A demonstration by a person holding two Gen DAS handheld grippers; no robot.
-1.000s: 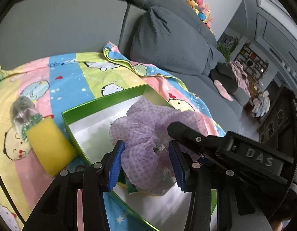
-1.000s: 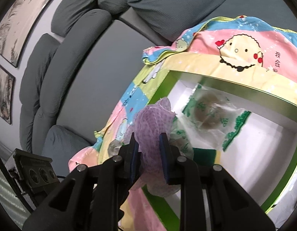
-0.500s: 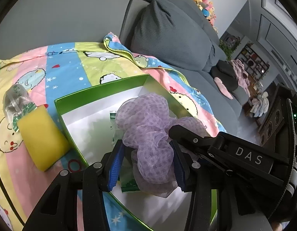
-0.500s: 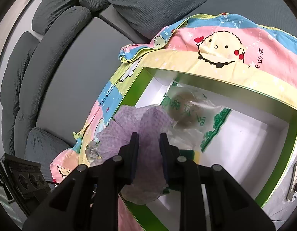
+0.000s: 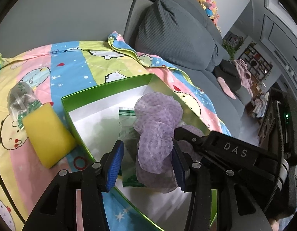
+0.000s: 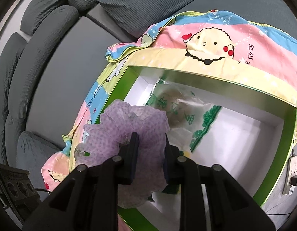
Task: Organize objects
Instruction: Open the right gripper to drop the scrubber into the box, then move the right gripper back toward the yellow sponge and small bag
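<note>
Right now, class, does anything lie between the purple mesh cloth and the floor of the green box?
Yes: a clear packet with green print lies on the floor of the green box, seemingly partly beneath the purple mesh cloth. The floor beyond it is bare.

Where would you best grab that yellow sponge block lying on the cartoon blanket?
Pinch the yellow sponge block across its two long sides, coming down from above. It lies flat beside the green box, its near end free; its far end touches a clear plastic packet.
</note>
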